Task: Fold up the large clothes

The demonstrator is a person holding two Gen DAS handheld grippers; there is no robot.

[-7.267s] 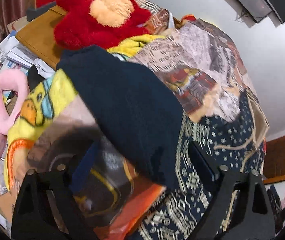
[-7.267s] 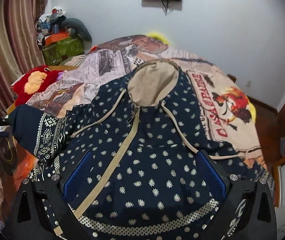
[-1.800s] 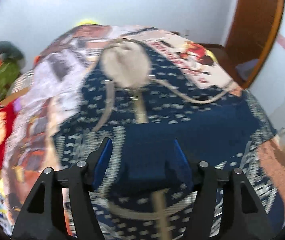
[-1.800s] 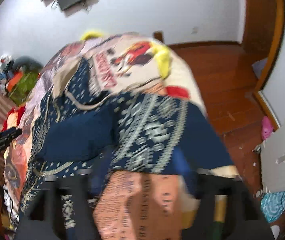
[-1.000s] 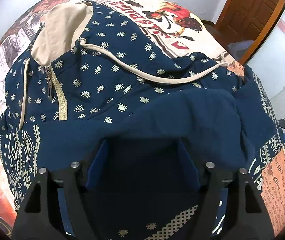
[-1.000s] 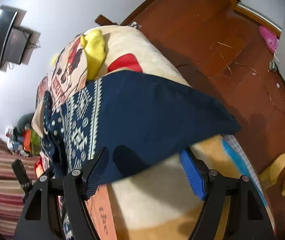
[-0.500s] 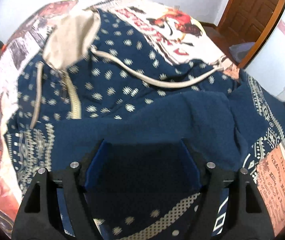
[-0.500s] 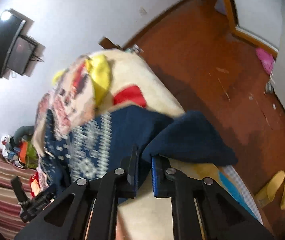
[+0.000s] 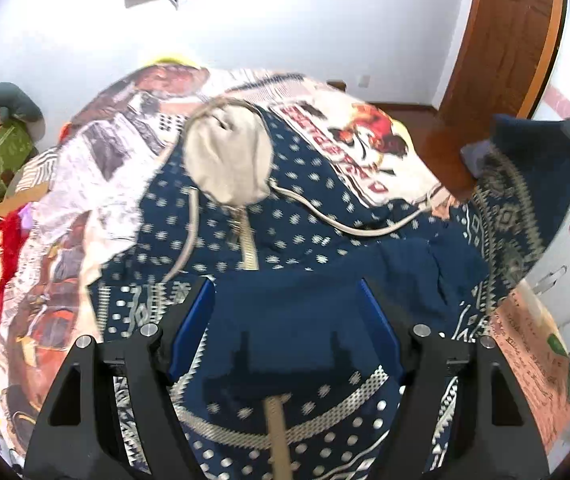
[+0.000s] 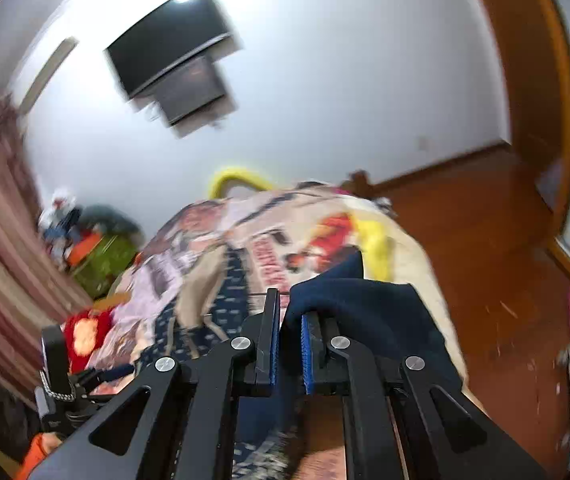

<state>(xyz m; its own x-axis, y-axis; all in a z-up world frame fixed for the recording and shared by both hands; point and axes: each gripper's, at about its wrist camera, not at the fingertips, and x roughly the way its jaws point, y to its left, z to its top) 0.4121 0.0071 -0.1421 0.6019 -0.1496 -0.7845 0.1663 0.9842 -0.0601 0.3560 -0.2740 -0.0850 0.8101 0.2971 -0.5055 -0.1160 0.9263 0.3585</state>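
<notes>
Only blurred red lettering shows on the bedspread (image 9: pixel 369 152), too smeared to read. Spread across the bed lies the navy patterned hoodie (image 9: pixel 297 216), beige hood lining up. Its sleeve (image 10: pixel 365 304) is pinched in the closed right tongs (image 10: pixel 287 344) and lifted. Left tongs (image 9: pixel 285 320) stand wide apart over a dark fold, pads not pressing it. Motion blur softens the right view.
</notes>
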